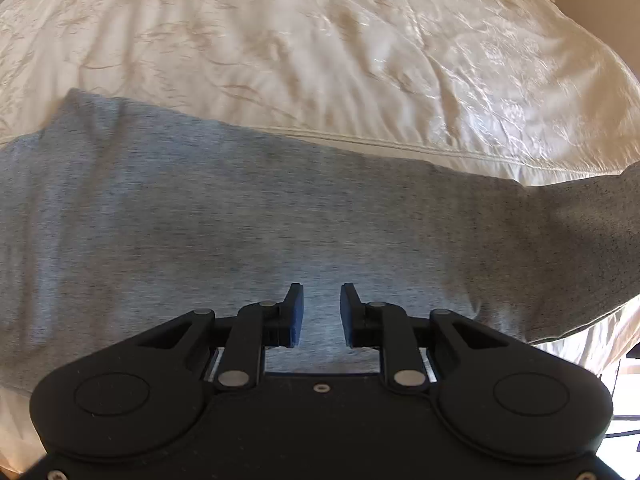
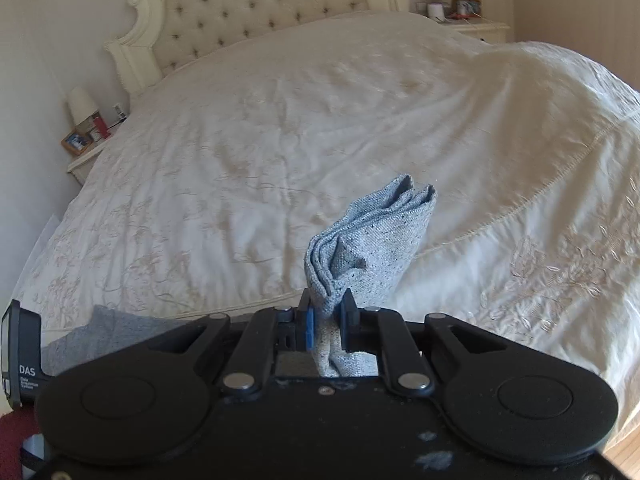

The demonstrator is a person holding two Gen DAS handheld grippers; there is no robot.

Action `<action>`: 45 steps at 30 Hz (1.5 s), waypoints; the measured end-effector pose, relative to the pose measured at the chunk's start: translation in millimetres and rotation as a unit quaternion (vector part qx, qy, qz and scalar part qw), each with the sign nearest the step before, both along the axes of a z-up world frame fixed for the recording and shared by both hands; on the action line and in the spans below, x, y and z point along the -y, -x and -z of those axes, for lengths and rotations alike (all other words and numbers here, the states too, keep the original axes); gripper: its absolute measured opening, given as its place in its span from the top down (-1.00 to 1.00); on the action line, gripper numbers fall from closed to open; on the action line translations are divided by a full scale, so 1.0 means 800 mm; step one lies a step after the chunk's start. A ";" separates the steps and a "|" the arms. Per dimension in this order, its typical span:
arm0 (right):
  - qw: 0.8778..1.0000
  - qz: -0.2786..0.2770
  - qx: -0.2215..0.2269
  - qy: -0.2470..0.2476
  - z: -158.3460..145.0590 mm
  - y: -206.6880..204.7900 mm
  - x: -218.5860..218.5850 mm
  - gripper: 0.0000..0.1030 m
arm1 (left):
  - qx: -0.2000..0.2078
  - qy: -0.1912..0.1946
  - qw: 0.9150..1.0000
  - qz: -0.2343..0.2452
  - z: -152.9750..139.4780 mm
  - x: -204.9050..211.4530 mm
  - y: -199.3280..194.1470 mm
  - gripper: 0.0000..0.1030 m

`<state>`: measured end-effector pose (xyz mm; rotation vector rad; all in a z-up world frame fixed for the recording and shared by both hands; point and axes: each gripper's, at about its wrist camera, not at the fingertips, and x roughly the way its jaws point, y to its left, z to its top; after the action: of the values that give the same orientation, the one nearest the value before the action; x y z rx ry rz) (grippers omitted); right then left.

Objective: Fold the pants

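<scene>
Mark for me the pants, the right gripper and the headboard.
pants (image 1: 240,216), left wrist view, flat middle of grey fabric.
right gripper (image 2: 325,322), right wrist view, between fingertips clamping bunched fabric.
headboard (image 2: 256,4), right wrist view, tufted panel.

The pants (image 1: 240,216) run off the left wrist view at both sides. In the right wrist view the claw's body hides most of them; nightstand clutter (image 2: 94,126) is too small to tell.

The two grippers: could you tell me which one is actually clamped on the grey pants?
The right gripper: a bunched fold of the grey pants sits pinched between its pads. The left gripper hangs open above flat fabric.
</scene>
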<state>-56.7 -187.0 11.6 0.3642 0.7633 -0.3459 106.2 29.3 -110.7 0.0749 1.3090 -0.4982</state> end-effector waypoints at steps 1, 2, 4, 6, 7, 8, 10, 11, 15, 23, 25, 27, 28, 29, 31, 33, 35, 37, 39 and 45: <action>1.000 -0.020 0.006 0.006 -0.005 -0.010 -0.028 0.74 | 0.002 0.001 1.000 -0.007 -0.002 -0.018 -0.005 0.45; 0.999 -0.037 0.010 0.010 -0.007 -0.020 -0.052 0.74 | 0.004 0.001 1.000 -0.015 -0.004 -0.036 -0.010 0.45; 0.997 -0.076 0.014 0.011 -0.001 -0.043 -0.110 0.74 | 0.007 0.003 0.999 -0.034 -0.007 -0.077 -0.022 0.46; 0.994 -0.107 0.010 0.001 0.020 -0.065 -0.162 0.74 | 0.008 -0.001 0.999 -0.051 -0.007 -0.114 -0.031 0.46; 0.993 -0.118 -0.001 -0.008 0.037 -0.078 -0.186 0.74 | 0.008 -0.004 0.998 -0.057 -0.005 -0.130 -0.035 0.46; 0.992 -0.127 -0.012 -0.013 0.055 -0.088 -0.207 0.74 | 0.008 -0.007 0.998 -0.063 -0.004 -0.144 -0.037 0.46; 0.988 -0.152 -0.037 -0.007 0.097 -0.109 -0.255 0.74 | 0.008 -0.016 0.997 -0.075 -0.002 -0.172 -0.043 0.47; 0.986 -0.160 -0.052 -0.001 0.116 -0.117 -0.275 0.74 | 0.008 -0.019 0.997 -0.079 -0.001 -0.183 -0.045 0.47; 0.978 -0.176 -0.106 -0.016 0.163 -0.138 -0.322 0.45 | 0.014 -0.022 0.996 -0.089 -0.007 -0.221 -0.048 0.47; 0.979 -0.174 -0.051 -0.090 0.111 -0.108 -0.295 0.42 | 0.012 -0.003 0.998 -0.068 -0.012 -0.224 -0.065 0.47; 0.985 -0.140 -0.056 -0.089 0.109 -0.096 -0.272 0.42 | 0.012 0.008 0.999 -0.050 -0.015 -0.208 -0.067 0.47; 0.990 -0.095 -0.065 -0.079 0.107 -0.077 -0.243 0.41 | 0.013 0.021 0.999 -0.025 -0.022 -0.190 -0.065 0.47; 0.992 -0.078 -0.069 -0.076 0.108 -0.071 -0.231 0.41 | 0.012 0.025 1.000 -0.012 -0.022 -0.178 -0.065 0.47; 0.993 -0.053 -0.077 -0.070 0.110 -0.062 -0.215 0.41 | 0.010 0.028 1.000 0.002 -0.021 -0.164 -0.066 0.47; 0.994 -0.004 -0.087 -0.066 0.119 -0.047 -0.184 0.38 | 0.000 0.027 0.999 0.023 -0.015 -0.139 -0.066 0.47; 0.993 0.044 -0.090 -0.069 0.125 -0.030 -0.154 0.38 | -0.009 0.028 0.999 0.041 -0.012 -0.117 -0.063 0.47; 0.989 0.085 -0.092 -0.077 0.130 -0.016 -0.126 0.37 | -0.011 0.032 0.997 0.066 -0.013 -0.092 -0.057 0.47; 0.985 0.116 -0.092 -0.090 0.136 -0.003 -0.101 0.37 | -0.009 0.026 0.995 0.096 -0.016 -0.064 -0.050 0.47; 0.980 0.134 -0.095 -0.110 0.148 0.003 -0.074 0.37 | -0.009 0.021 0.993 0.120 -0.016 -0.039 -0.046 0.47; 0.970 0.119 -0.108 -0.182 0.184 0.006 -0.028 0.35 | -0.007 0.003 0.988 0.156 -0.020 0.028 -0.039 0.46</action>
<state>-61.5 -165.0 -135.8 0.7776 1.0035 -0.4777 137.2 6.8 -94.5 0.2754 1.3161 -0.7690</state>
